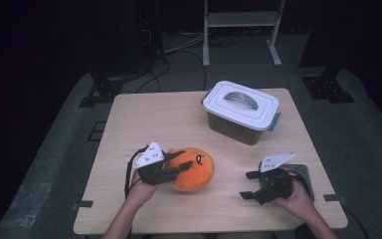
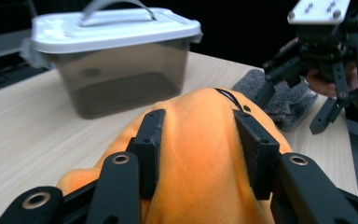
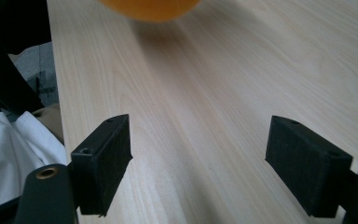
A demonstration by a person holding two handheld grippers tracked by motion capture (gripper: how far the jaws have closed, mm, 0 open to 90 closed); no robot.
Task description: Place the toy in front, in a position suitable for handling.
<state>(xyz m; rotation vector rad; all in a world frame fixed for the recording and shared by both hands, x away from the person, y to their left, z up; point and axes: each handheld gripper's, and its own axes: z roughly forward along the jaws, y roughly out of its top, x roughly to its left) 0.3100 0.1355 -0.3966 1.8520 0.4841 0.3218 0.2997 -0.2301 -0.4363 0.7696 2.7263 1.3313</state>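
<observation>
Two tools at work over one desk. Lidded bin is the landmark, sitting at the far right. Orange plush lies on the near side of the bin, to its left, clenched in the left tool. Likely step: carry the plush to the bin; the lid is on, so the free tool should probably lift it first. Right tool hovers released, near of the bin beside a grey pad. Left gripper view shows pads sinking into the fabric; high view can't confirm that squeeze.
</observation>
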